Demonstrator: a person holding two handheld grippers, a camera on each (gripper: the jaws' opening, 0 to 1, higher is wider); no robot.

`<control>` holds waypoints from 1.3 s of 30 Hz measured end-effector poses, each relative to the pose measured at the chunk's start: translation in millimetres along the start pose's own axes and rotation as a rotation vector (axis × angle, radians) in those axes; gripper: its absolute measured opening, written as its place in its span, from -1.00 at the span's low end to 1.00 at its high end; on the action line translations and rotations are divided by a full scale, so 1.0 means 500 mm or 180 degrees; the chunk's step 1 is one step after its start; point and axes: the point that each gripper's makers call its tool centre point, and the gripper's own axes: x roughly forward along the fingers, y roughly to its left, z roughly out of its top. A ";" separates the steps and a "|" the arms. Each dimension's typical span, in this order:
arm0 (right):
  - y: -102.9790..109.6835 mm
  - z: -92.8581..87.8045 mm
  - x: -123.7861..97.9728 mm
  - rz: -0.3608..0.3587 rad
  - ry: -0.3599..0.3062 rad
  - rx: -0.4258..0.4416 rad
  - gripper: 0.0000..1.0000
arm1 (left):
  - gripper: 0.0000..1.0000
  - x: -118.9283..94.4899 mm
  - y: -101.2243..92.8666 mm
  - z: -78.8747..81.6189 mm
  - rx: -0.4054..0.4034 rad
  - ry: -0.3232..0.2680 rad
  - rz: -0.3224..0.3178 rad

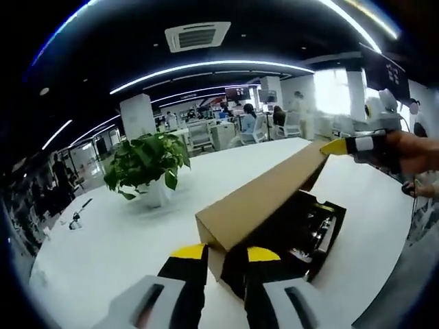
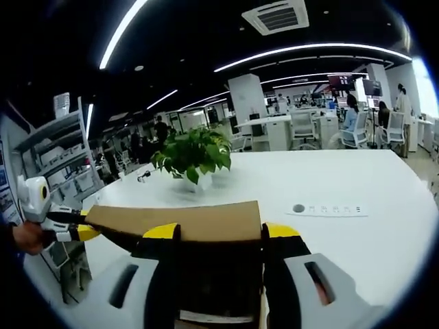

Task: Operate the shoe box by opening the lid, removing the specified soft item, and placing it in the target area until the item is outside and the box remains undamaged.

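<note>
The brown cardboard lid [image 1: 267, 195] is lifted and tilted above the black shoe box [image 1: 332, 236], whose dark contents I cannot make out. My left gripper [image 1: 226, 253] is shut on the lid's near corner. At the lid's far end, my right gripper [image 1: 339, 146] comes in from the right, held by a hand, with its yellow tip on the lid. In the right gripper view the lid [image 2: 212, 219] lies across between the right gripper's [image 2: 221, 231] wide-set jaws, its end against the right jaw. The left gripper [image 2: 82, 232] pinches the lid's far left corner.
The box stands on a large white table [image 1: 103, 253]. A potted green plant [image 1: 147, 161] [image 2: 195, 156] stands behind the box. A socket strip [image 2: 329, 209] is set into the tabletop on the right. Office desks, chairs and people fill the background.
</note>
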 end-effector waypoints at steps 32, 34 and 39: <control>-0.012 0.030 0.057 0.0209 0.0006 0.0278 0.01 | -0.86 0.040 0.053 0.028 -0.0089 -0.0035 0.0194; -0.010 0.029 0.057 0.0239 0.0012 0.0277 0.03 | -0.86 0.043 0.057 0.029 -0.0095 -0.0037 0.0190; -0.009 0.020 0.050 0.0293 0.0077 0.0177 0.06 | -0.86 0.048 0.061 0.033 -0.0127 -0.0051 0.0184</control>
